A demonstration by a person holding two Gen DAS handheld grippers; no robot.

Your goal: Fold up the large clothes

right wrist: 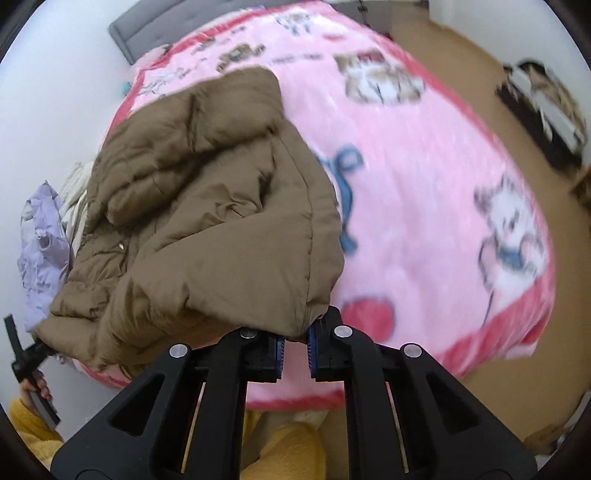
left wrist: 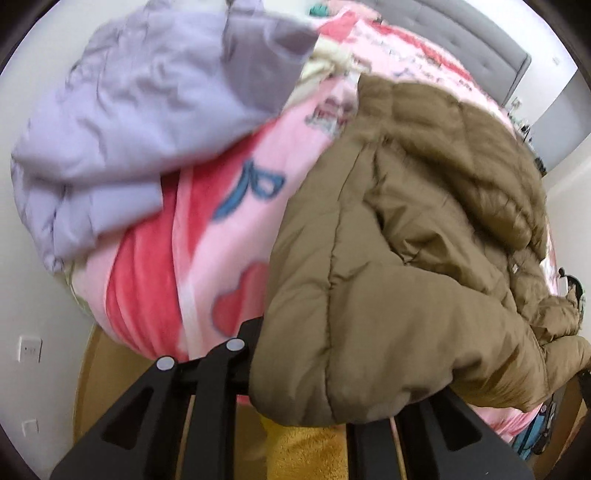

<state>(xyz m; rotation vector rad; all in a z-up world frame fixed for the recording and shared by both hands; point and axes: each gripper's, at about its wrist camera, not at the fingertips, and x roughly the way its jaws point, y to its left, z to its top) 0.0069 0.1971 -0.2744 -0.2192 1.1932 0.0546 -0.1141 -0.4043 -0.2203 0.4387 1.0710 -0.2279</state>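
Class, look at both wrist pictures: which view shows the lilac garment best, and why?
The left wrist view. There the lilac garment fills the upper left, lying crumpled on the pink blanket beside the brown jacket. The right wrist view shows only a small strip of it at the left edge, behind the jacket.

Pink cartoon blanket (right wrist: 424, 206) covers the bed.
Grey headboard (right wrist: 155, 29) at its far edge; tan floor (right wrist: 517, 369) alongside.

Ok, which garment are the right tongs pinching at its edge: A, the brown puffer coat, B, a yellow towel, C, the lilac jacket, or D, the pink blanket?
A: the right tongs close on the hem of the brown puffer coat, with the pink blanket beneath.
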